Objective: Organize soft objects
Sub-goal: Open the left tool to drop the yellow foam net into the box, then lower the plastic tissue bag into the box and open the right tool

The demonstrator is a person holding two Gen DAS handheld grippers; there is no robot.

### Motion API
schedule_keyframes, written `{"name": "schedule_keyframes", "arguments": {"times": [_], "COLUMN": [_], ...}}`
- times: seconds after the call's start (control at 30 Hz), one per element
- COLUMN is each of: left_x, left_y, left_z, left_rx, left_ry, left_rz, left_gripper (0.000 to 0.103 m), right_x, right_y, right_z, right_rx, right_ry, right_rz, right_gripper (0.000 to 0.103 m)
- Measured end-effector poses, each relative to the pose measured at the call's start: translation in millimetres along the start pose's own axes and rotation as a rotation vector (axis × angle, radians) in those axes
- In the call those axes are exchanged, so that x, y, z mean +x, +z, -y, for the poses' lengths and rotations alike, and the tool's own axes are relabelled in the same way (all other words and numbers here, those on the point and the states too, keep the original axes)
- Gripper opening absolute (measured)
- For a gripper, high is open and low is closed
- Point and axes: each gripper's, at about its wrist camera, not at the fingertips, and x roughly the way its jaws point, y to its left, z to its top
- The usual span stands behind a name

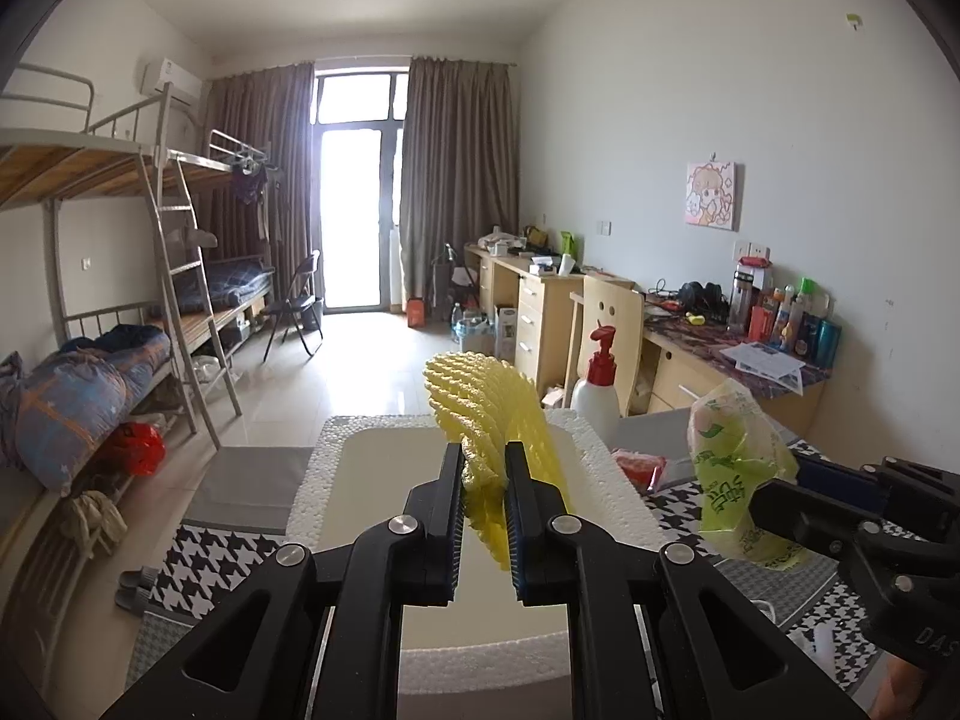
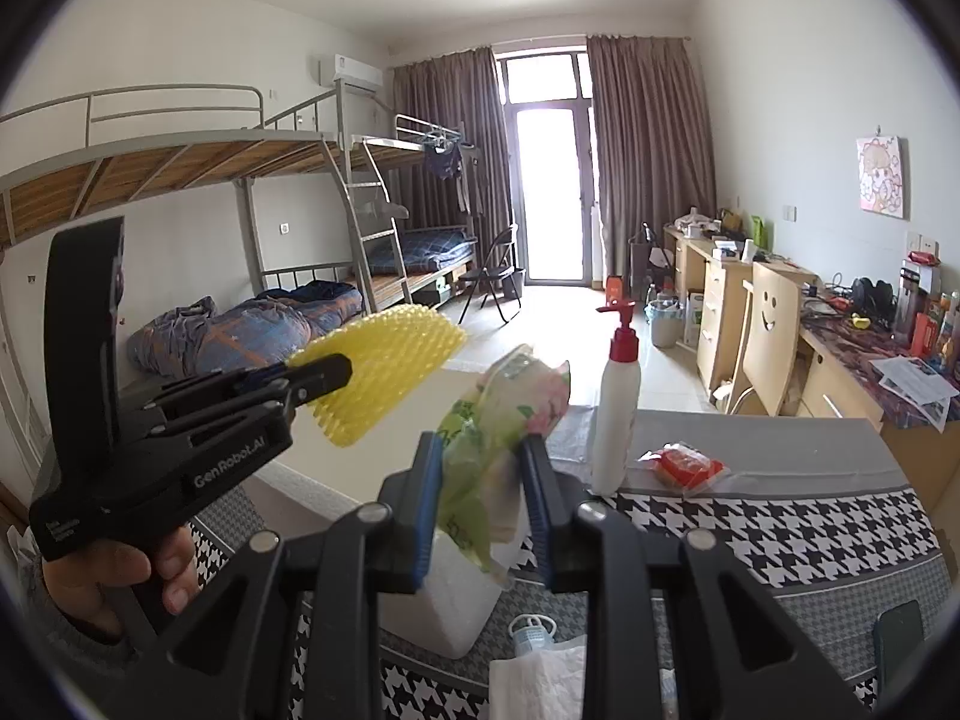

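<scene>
holding a yellow foam net [image 1: 480,420] in my left hand-held gripper [image 1: 485,516], pads nearly closed on it, above the white foam box [image 1: 606,480]; my right hand-held gripper [image 2: 483,504] clamps a green plastic bag [image 2: 486,450] (over the table [image 2: 810,516]).

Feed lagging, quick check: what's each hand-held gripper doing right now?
Left hand-held gripper: shut on yellow foam net.
Right hand-held gripper: shut on green plastic bag.

A white pump bottle [image 2: 613,414] with a red top stood upright on the houndstooth tablecloth [image 2: 798,534]. Metal bunk beds [image 1: 120,192] lined the left wall; wooden desks [image 1: 543,306] lined the right. Brown curtains [image 1: 456,180] flanked a bright balcony door [image 1: 354,204].
</scene>
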Motion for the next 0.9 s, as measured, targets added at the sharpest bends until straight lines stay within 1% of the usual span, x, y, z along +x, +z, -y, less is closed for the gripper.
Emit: {"name": "schedule_keyframes", "arguments": {"times": [0.03, 0.1, 0.17, 0.2, 0.3, 0.4, 0.5, 0.6, 0.7, 0.9], "left_x": [3, 5, 1, 0, -2, -7, -12, -14, -14, -19], "left_y": [-1, -2, -3, -3, -3, -4, -3, -3, -3, -5], "left_z": [-1, -4, -8, -9, -11, -12, -17, -24, -27, -32], "left_rx": [-0.003, -0.014, -0.03, -0.033, -0.026, -0.02, -0.03, -0.047, -0.045, -0.055], "left_ry": [-0.002, -0.002, 0.018, 0.031, 0.039, 0.051, 0.08, 0.09, 0.09, 0.097], "left_rz": [-0.008, -0.013, 0.005, 0.01, 0.01, 0.029, 0.052, 0.057, 0.054, 0.055], "left_gripper": [0.026, 0.068, 0.083, 0.087, 0.095, 0.096, 0.101, 0.101, 0.102, 0.102], "right_x": [1, 1, 2, 3, 6, 8, 11, 14, 16, 19], "right_y": [0, 0, 0, 0, -1, 0, 1, 0, 2, 5], "right_z": [0, 0, 0, 0, 0, -2, -3, -5, -7, -12], "right_rx": [0.0, 0.001, 0.002, 0.003, 0.004, 0.003, 0.0, -0.003, -0.009, -0.027], "right_ry": [0.0, -0.003, -0.006, -0.008, -0.011, -0.009, -0.001, 0.003, -0.005, 0.006], "right_rz": [-0.001, -0.003, -0.006, -0.008, -0.015, -0.016, -0.021, -0.028, -0.023, -0.021], "right_gripper": [0.031, 0.031, 0.031, 0.031, 0.031, 0.031, 0.031, 0.031, 0.031, 0.031]}}
